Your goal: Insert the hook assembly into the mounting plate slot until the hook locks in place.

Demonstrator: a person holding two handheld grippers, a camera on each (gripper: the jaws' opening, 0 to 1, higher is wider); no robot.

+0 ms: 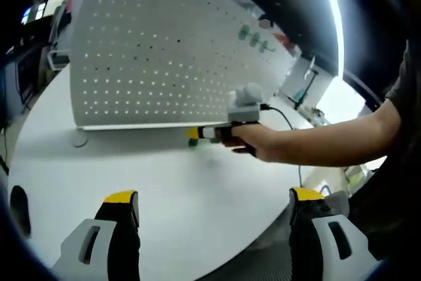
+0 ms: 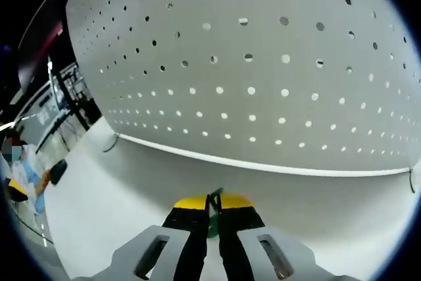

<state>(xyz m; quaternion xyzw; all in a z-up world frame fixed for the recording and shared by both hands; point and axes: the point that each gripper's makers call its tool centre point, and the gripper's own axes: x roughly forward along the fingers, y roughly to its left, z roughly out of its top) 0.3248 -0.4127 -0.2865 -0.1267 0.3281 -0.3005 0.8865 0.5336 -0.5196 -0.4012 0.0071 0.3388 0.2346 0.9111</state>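
Here, in the right gripper view, your right gripper (image 2: 213, 207) has its yellow-tipped jaws pressed nearly together, pinching a small green hook piece (image 2: 214, 227) that peeks out above and between the tips. The piece sits right in the pinch line, mostly hidden by the black jaw faces, so its full shape cannot be told. Ahead of the tips stands the white perforated mounting plate (image 2: 263, 70), upright on the white table (image 2: 99, 195); the gripper points at its lower edge, near but not touching.

In the left gripper view, your left gripper (image 1: 214, 205) has its jaws spread wide, nothing between them, hovering over bare table (image 1: 197, 182). Beyond it your hand (image 1: 253, 141) holds the right gripper (image 1: 195, 133), its yellow tip aimed at the bottom edge of the mounting plate (image 1: 164, 51), with a blurred spot of green (image 1: 194, 142) at the tip. That tip sits just in front of the plate's base. Whether the green piece touches the plate cannot be told. A few green items (image 1: 255, 39) hang on the plate's far upper right, too small to identify.
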